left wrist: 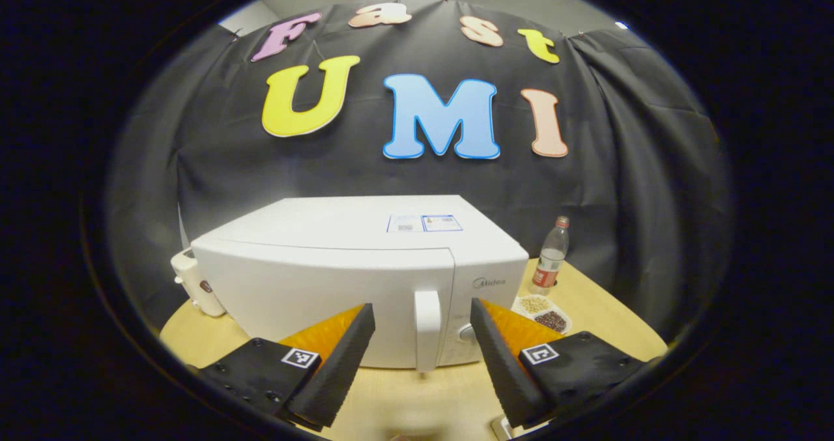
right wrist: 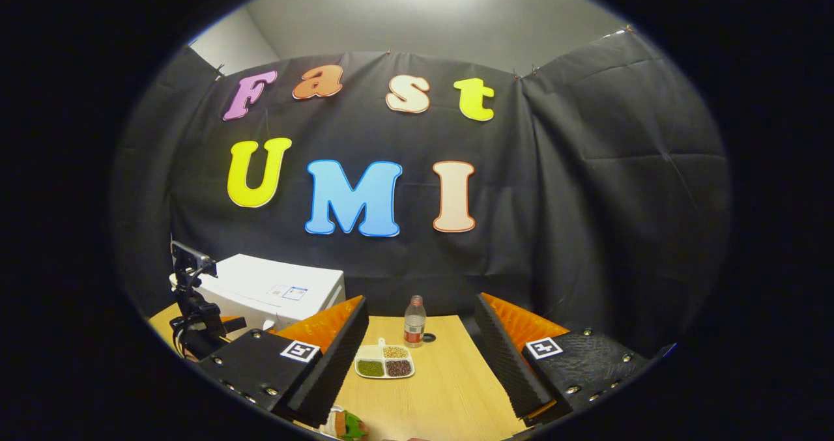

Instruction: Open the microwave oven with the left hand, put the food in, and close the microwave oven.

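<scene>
The table (left wrist: pixel 586 311) is a light wood surface set against the booth's black cloth wall (left wrist: pixel 625 167); it carries every item listed below.

The microwave oven (left wrist: pixel 326 278) is the largest item; in the left gripper view it stands square to the camera, white, with its door shut and flush with the front; in the right gripper view the same microwave oven (right wrist: pixel 273 291) sits at the left edge of the table, partly behind the other gripper's rig.

The door handle (left wrist: pixel 427 327) is a vertical white bar at the right edge of the door; a round control knob (left wrist: pixel 466 332) sits just beside it on the panel.

The left gripper (left wrist: pixel 422 356) is held in front of the oven with its fingers spread apart; the handle shows in the gap between them, and neither finger touches it.

The right gripper (right wrist: pixel 422 353) is held above the table with its fingers likewise apart and nothing between them; it points toward the far side of the table.

A white appliance (left wrist: pixel 195 284) stands behind the oven's left corner; its type cannot be determined.

A clear plastic bottle (right wrist: pixel 414 322) with a red label stands upright near the back wall; its loose cap (right wrist: pixel 429 338) lies just beside it.

The food tray (right wrist: pixel 384 361) is a white divided dish with three compartments of green, tan and dark grains; it rests on the table near the bottle, right of the oven, outside the oven.

A small green and brown object (right wrist: pixel 345 425) lies at the near table edge; it is too cropped to identify.
</scene>
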Demonstrator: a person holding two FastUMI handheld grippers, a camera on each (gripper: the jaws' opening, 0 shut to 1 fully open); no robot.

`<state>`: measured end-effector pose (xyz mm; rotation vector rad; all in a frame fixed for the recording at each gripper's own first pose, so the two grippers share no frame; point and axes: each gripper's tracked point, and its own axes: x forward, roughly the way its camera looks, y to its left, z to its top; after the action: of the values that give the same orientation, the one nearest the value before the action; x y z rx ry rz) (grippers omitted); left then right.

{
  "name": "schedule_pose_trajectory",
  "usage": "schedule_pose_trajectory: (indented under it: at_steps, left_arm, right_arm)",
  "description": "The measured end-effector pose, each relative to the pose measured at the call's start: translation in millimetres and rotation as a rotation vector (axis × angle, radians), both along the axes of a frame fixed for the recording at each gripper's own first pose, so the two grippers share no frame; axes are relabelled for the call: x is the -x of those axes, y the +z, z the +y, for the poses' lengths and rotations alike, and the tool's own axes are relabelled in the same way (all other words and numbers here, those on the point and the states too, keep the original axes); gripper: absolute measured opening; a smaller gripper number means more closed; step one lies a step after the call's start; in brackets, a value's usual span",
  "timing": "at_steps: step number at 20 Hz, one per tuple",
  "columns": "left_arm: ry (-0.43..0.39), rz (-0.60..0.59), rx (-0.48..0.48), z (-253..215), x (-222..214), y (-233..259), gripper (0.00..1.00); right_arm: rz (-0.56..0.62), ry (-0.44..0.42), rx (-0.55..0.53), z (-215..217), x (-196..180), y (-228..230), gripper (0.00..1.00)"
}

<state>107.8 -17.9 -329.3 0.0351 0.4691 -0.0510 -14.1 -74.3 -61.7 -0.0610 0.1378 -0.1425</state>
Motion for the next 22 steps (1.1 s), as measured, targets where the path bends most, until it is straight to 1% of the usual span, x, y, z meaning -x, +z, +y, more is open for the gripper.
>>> schedule_pose_trajectory:
  at_steps: [2, 3, 4, 5, 7, 8, 9, 10, 11, 13, 14, 15, 16, 19, 20, 22]
  left_arm:
    - [0.014, 0.033, -0.004, 4, -7, -17, 0.97]
    - [0.022, 0.047, -0.004, 5, -10, -26, 0.94]
    - [0.029, 0.056, -0.009, 7, -11, -32, 0.87]
    - [0.014, 0.068, 0.007, 3, -10, -38, 0.80]
    - [-0.027, 0.085, 0.039, -10, -11, -45, 0.55]
    - [-0.036, 0.075, 0.004, -10, -10, -42, 0.38]
    - [-0.046, 0.068, -0.019, -10, -12, -44, 0.36]
    - [-0.056, 0.063, -0.021, -10, -13, -43, 0.34]
    - [-0.060, 0.066, -0.009, -10, -10, -45, 0.34]
    - [-0.065, 0.076, 0.007, -11, -10, -45, 0.26]
    - [-0.067, 0.079, 0.001, -10, -9, -42, 0.19]
    - [-0.063, 0.084, 0.009, -9, -8, -45, 0.19]
    - [-0.064, 0.089, 0.018, -9, -8, -45, 0.14]
    - [-0.069, 0.098, 0.016, -10, -8, -44, 0.15]
    - [-0.073, 0.101, 0.007, -10, -5, -41, 0.09]
    - [-0.065, 0.115, 0.025, -10, -5, -45, 0.09]
  right_arm:
    - [0.010, -0.017, 0.009, -6, 1, -2, 0.99]
    - [0.016, -0.024, 0.010, -9, 1, -3, 0.99]
    - [0.021, -0.031, 0.009, -11, 2, -5, 0.99]
    - [0.027, -0.037, 0.005, -13, 3, -7, 0.99]
    - [0.037, -0.042, -0.010, -13, 2, -10, 0.99]
    - [0.042, -0.042, -0.019, -13, 2, -12, 0.99]
    - [0.047, -0.044, -0.026, -12, 2, -13, 0.99]
    - [0.049, -0.043, -0.032, -11, 1, -14, 0.99]
    - [0.051, -0.041, -0.038, -10, 1, -16, 0.99]
    - [0.055, -0.032, -0.041, -5, 1, -17, 0.99]
    - [0.057, -0.029, -0.040, -4, 2, -18, 0.99]
    - [0.059, -0.026, -0.042, -3, 2, -18, 0.99]
    - [0.059, -0.023, -0.043, -2, 4, -18, 0.99]
    - [0.055, -0.018, -0.038, -1, 4, -17, 0.99]
    - [0.057, -0.019, -0.038, -1, 4, -17, 0.99]
    - [0.060, -0.017, -0.044, 0, 6, -19, 0.99]
